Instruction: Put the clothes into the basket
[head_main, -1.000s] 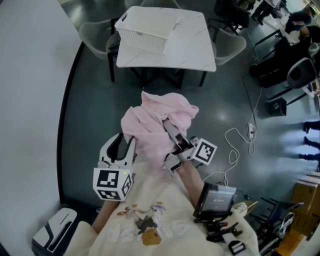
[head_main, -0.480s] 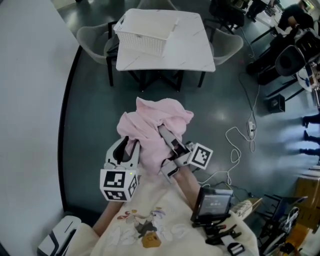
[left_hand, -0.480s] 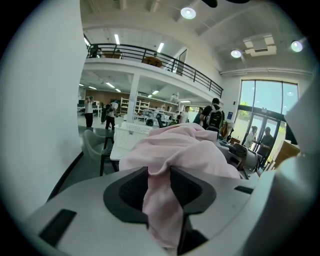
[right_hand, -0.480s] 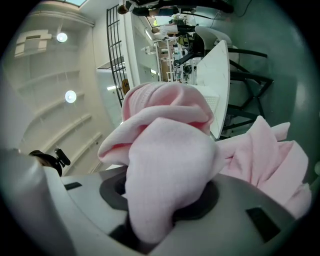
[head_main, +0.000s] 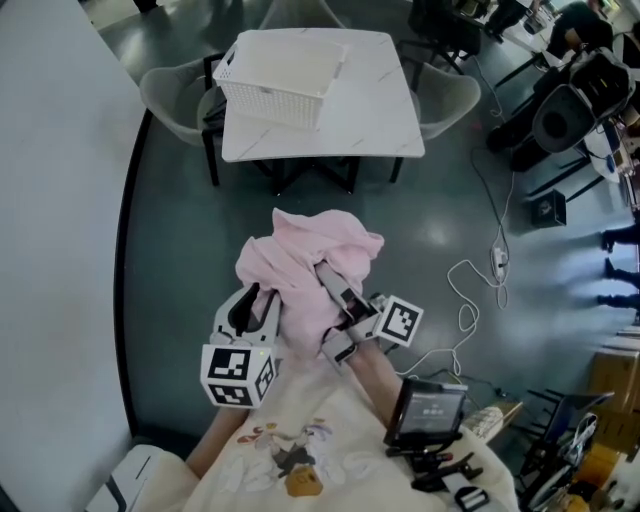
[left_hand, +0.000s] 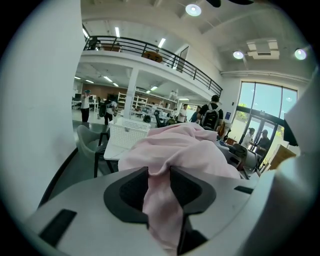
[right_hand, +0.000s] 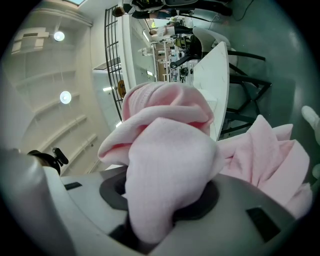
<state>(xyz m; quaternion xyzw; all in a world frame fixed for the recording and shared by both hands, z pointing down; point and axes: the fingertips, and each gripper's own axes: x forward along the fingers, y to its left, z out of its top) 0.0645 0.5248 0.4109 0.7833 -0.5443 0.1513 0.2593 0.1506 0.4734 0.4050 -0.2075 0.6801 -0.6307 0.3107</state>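
Moved: since a second ago the cloth (head_main: 305, 260) and both grippers sit a bit lower in the head view, and the left gripper (head_main: 263, 298) is tucked tighter against the bundle. Its jaws have just been closing, with cloth between them.
Cloth: pink and all bunched up, held up in the air between the two grippers over the dark floor (head_main: 175, 250). It's on the near side of the table's near edge, not touching it.
Left gripper: jaws narrow, pinching a thin fold of the cloth that runs down between them. It's on the left side of the bundle.
Right gripper (head_main: 326, 274): jaws about half apart and stuffed with a thick wad of cloth, clamped on it. It comes in from the right side.
Basket (head_main: 262, 95): white, slotted walls, sitting at the table's far-left corner, well apart from the cloth. Looks empty from the head view.
Table (head_main: 375, 110): white top, beyond the grippers.
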